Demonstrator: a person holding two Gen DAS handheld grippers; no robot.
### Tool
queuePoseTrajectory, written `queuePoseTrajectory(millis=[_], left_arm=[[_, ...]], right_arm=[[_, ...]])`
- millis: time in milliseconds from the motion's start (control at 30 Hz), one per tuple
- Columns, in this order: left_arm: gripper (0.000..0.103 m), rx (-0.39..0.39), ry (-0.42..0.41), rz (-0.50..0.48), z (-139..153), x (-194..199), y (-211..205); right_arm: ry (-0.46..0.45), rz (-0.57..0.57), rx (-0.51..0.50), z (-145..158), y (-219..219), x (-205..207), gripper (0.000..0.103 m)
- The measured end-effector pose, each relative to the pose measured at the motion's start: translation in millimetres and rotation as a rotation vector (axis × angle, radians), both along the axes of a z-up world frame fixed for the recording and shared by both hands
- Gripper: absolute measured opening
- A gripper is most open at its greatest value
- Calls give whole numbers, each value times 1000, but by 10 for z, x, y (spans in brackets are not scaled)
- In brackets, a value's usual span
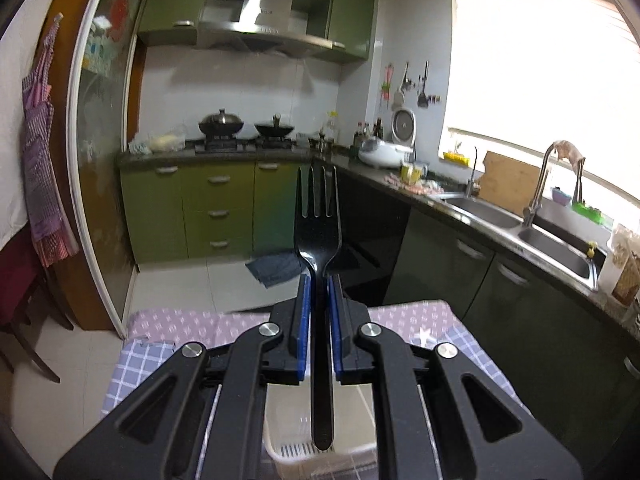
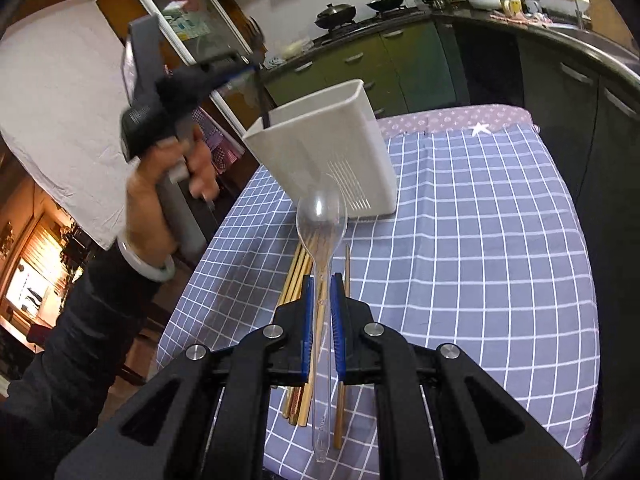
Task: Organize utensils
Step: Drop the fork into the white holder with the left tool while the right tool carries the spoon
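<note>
Utensils are partly in hand: our left gripper [image 1: 319, 292] has its fingers clamped on a black plastic fork [image 1: 318, 224], tines up, with its handle end hanging just above the white slotted plastic utensil holder [image 2: 320, 148], which looks empty as far as we can see. Our right gripper [image 2: 322, 292] has its fingers closed on a clear plastic spoon [image 2: 320, 216], held in front of the holder. Several wooden chopsticks [image 2: 298, 272] lie on the tabletop's blue checked cloth [image 2: 480, 240] just in front of the holder. We judge the task barely begun: fork, spoon and chopsticks all remain to go in.
</note>
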State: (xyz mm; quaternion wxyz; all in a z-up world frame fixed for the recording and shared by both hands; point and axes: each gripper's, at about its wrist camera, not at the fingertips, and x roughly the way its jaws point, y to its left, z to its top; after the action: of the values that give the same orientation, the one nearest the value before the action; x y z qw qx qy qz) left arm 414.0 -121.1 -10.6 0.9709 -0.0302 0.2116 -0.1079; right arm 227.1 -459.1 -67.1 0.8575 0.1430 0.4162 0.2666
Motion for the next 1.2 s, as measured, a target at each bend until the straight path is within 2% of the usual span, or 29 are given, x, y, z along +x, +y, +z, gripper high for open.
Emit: queuePoseTrajectory(millis=[133,233,333,467,600,700,867,1033,1200], left_arm=[[10,38,97,10,-104,-42,14],[16,67,150,6,-112,-85,77],[16,82,201,10,-96,-133,155],[17,54,239,4,-19,-286,290],[23,47,250,-9,42,-517,402],[23,51,266,-27,46,-674,472],[23,76,255,-46,64,-862,553],[24,88,276,-56,12,-897,554],[25,121,363,-56,-195,-853,510]], right_arm=[[-29,-23,-16,179,0,157,10],[-58,-46,-8,410,-2,410,10],[-89,-80,23,642,6,666,10],[-224,-180,14,1026,105,1044,10],[-291,-270,18,1200,254,1404,10],[-324,-321,-16,1210,431,1694,10],[-343,-349,-89,986,647,1986,10],[-354,-346,-95,783,590,1850,10],[-380,-308,-128,651,467,1482,10]])
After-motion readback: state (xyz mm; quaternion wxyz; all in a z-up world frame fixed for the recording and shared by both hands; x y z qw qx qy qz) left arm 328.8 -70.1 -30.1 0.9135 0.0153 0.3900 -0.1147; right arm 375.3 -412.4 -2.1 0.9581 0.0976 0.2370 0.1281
